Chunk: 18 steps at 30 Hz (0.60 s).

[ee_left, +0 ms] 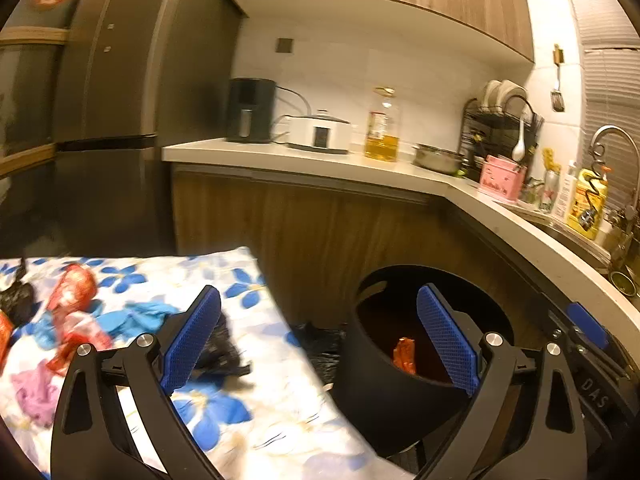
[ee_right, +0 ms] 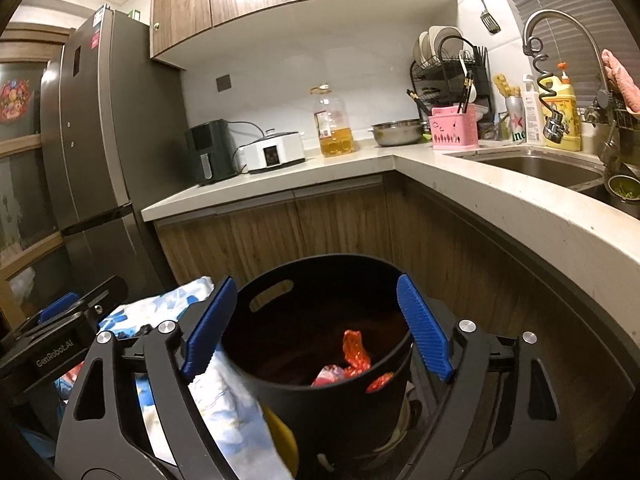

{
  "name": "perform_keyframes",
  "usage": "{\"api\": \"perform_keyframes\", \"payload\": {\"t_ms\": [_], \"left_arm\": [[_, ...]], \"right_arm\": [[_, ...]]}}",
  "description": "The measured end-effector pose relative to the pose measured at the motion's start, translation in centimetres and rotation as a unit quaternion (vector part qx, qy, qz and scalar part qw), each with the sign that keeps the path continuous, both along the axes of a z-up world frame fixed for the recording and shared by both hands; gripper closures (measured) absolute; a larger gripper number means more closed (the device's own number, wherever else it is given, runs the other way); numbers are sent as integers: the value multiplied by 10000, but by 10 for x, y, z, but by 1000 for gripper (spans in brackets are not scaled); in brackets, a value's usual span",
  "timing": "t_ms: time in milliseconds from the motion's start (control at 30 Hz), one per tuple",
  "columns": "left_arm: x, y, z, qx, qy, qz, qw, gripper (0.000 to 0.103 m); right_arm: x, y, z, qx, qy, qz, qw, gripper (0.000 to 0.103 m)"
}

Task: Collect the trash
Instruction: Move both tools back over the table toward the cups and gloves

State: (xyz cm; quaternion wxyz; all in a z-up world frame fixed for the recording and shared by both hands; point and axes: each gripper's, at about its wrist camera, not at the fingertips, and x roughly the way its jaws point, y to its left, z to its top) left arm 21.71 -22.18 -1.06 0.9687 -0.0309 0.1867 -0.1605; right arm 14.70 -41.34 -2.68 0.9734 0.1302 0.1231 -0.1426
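Both grippers, left (ee_left: pixel 320 344) and right (ee_right: pixel 316 328), have jaws wide open and empty. The bin (ee_right: pixel 320 396) already holds red wrappers (ee_right: pixel 354 354). Remaining trash (ee_left: pixel 72 292) lies on the floral cloth (ee_left: pixel 248 400), left of the left jaws, so the left hand is nearer.

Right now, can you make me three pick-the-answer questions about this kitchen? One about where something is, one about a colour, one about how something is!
1. Where is the red wrapper?
A. in the bin
B. in the sink
C. on the fridge

2. What colour are the right gripper pads?
A. green
B. blue
C. white

3. How is the left gripper?
A. shut on a wrapper
B. shut, empty
C. open, empty

Answers: 1 A, it lies inside the black bin. 2 B, both pads are blue. 3 C, its jaws stand wide apart with nothing between them.
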Motion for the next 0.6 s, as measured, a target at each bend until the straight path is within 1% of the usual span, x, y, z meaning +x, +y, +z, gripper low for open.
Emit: {"api": "perform_keyframes", "payload": {"t_ms": [67, 200, 600], "left_arm": [[-7, 10, 0, -8, -2, 108, 9999, 8], [-19, 26, 1, 51, 4, 324, 9995, 7], [-54, 65, 5, 2, -103, 580, 9983, 7]], "right_arm": [[-6, 7, 1, 12, 8, 28, 10000, 18], [-17, 20, 6, -1, -4, 71, 10000, 17], [-45, 62, 18, -198, -94, 158, 9996, 17]]}}
